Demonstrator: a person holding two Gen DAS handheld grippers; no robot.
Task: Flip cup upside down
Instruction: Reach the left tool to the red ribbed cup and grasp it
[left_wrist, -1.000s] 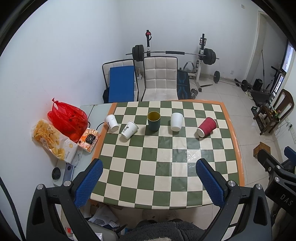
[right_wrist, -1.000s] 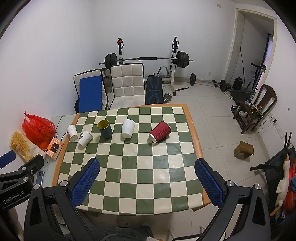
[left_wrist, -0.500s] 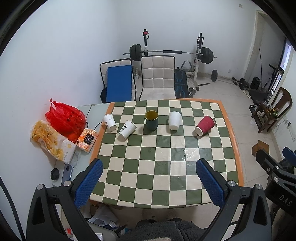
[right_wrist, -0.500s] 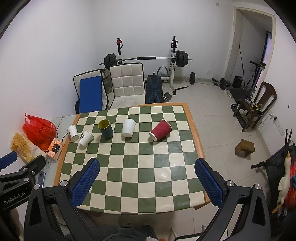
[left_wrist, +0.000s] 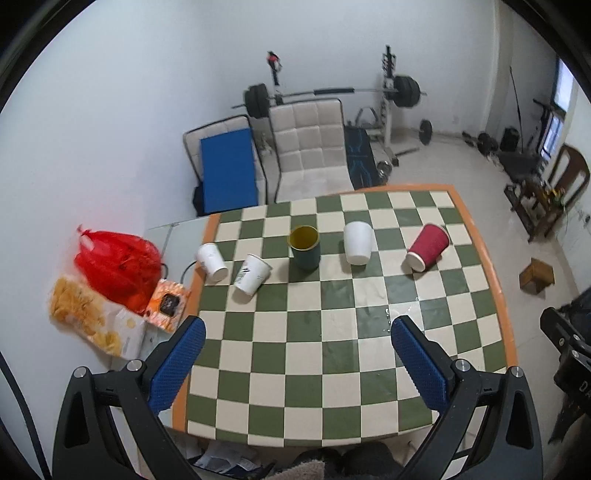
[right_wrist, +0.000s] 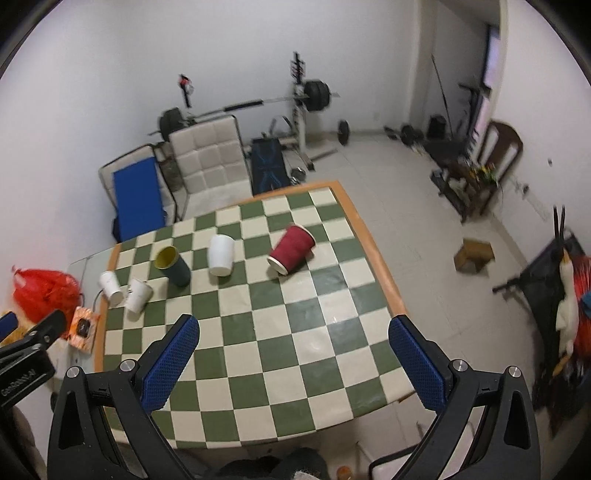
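Several cups stand in a row at the far side of a green and white checkered table (left_wrist: 332, 354). A dark green cup (left_wrist: 305, 246) with a yellow inside stands mouth up. A white cup (left_wrist: 358, 243) stands upside down. A red paper cup (left_wrist: 427, 247) is upside down and tilted. Two white paper cups (left_wrist: 252, 274) (left_wrist: 211, 257) stand upside down at the left. They show in the right wrist view too: green (right_wrist: 173, 266), white (right_wrist: 221, 255), red (right_wrist: 292, 249). My left gripper (left_wrist: 297, 343) and my right gripper (right_wrist: 293, 341) are open, empty, and high above the table's near part.
A red plastic bag (left_wrist: 114, 266), a snack bag (left_wrist: 92, 321) and an orange packet (left_wrist: 166, 302) lie left of the table. White padded chairs (left_wrist: 310, 147) and a barbell rack (left_wrist: 332, 92) stand behind it. A small wooden stool (right_wrist: 474, 254) is on the floor at the right.
Both views have tilted and shifted; the table now looks turned counter-clockwise and a little nearer. The cups have not moved. Both grippers stay open.
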